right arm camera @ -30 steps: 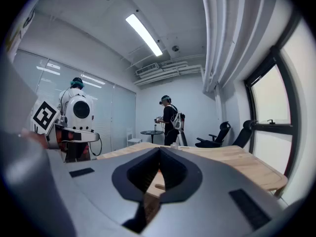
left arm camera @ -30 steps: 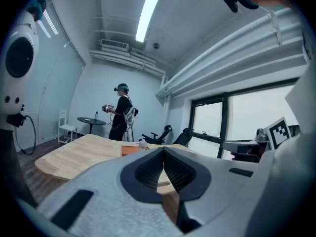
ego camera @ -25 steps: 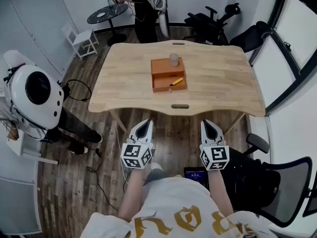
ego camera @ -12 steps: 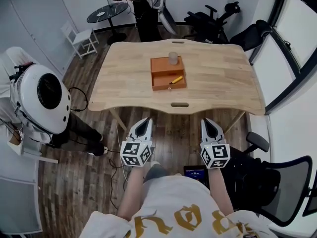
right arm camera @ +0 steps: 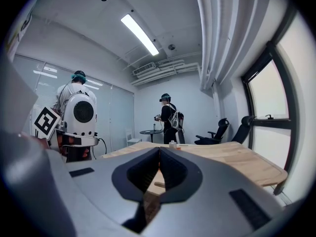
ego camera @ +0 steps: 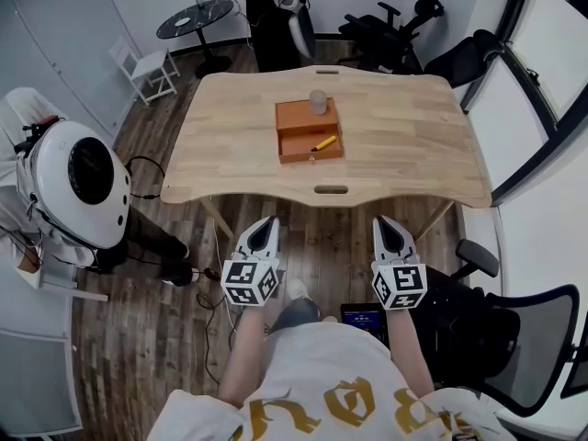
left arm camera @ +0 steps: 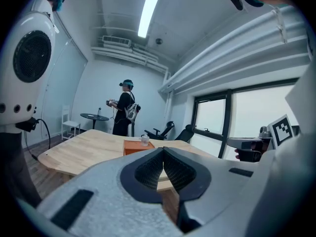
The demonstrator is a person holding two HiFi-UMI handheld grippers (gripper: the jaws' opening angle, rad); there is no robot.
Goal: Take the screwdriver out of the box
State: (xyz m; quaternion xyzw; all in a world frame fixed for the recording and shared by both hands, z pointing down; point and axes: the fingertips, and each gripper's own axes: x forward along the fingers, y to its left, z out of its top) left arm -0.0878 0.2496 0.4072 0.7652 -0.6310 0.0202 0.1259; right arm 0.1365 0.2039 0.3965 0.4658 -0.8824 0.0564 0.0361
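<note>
One short screwdriver with a yellow handle (ego camera: 323, 142) lies loose on the floor of the shallow orange open-topped box (ego camera: 296, 141), at its right side and slanted. The box sits at mid-table on the pale wooden table (ego camera: 404, 154).

Appearance: the handle is stubby and bright. The shaft shows only as a small dark tip at the lower left end, and no finer detail can be made out.

Handling, as judged: light, rigid and not fragile. The smooth rounded handle is liable to roll or slip. The best hold is across the middle of the handle, clear of the box wall.

The left gripper (ego camera: 268, 220) and the right gripper (ego camera: 383, 223) both have their jaws together with nothing between them. Both are short of the table's near edge, well apart from the box.
</note>
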